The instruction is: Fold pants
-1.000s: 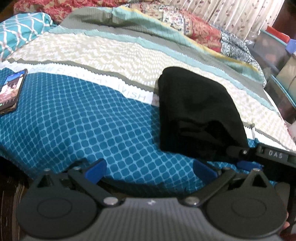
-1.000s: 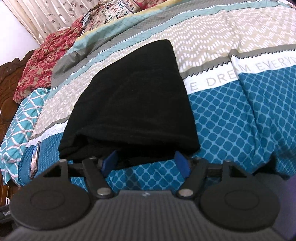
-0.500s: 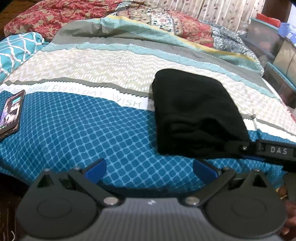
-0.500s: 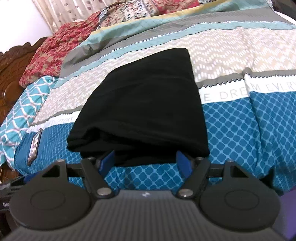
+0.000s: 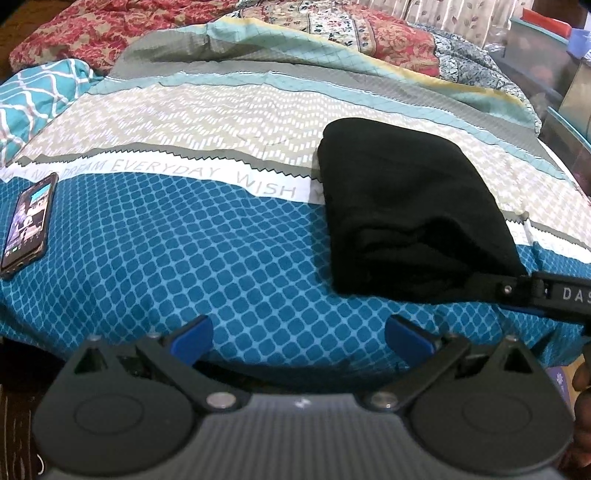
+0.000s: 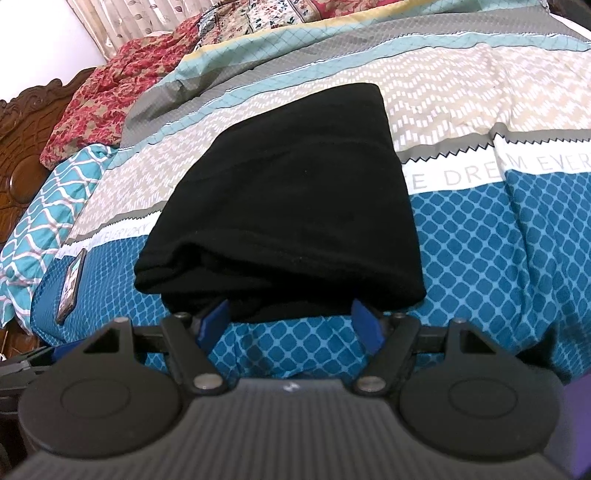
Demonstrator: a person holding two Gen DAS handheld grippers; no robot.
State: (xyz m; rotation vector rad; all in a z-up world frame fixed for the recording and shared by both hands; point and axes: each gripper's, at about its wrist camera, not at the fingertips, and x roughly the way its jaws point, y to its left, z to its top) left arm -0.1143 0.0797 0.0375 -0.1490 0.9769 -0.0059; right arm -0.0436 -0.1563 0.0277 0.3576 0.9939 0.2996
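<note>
- While both tools are hovering at the near edge, the patterned bedspread (image 5: 207, 258) is filling almost the whole frame in each view — blue diamonds low, a white lettered band across the middle, beige and grey stripes above.
- The black pants (image 6: 291, 206) are lying folded into a thick rectangle on that bedspread, sitting centre frame in the right wrist view and at right of centre in the left wrist view (image 5: 402, 214).
- A red floral blanket (image 5: 92, 33) is bunching along the upper left of the left wrist view.
- The left gripper (image 5: 299, 336) is sitting at the bottom of its own view, jaws spread wide over bare blue fabric, holding nothing.
- The right gripper (image 6: 291, 317) is standing with its blue pads apart — the near folded edge of the pants is lying just beyond them, and whether the tips are touching the cloth I cannot tell.
- A phone (image 5: 29, 225) is lying screen-up at the left edge of the left wrist view.
</note>
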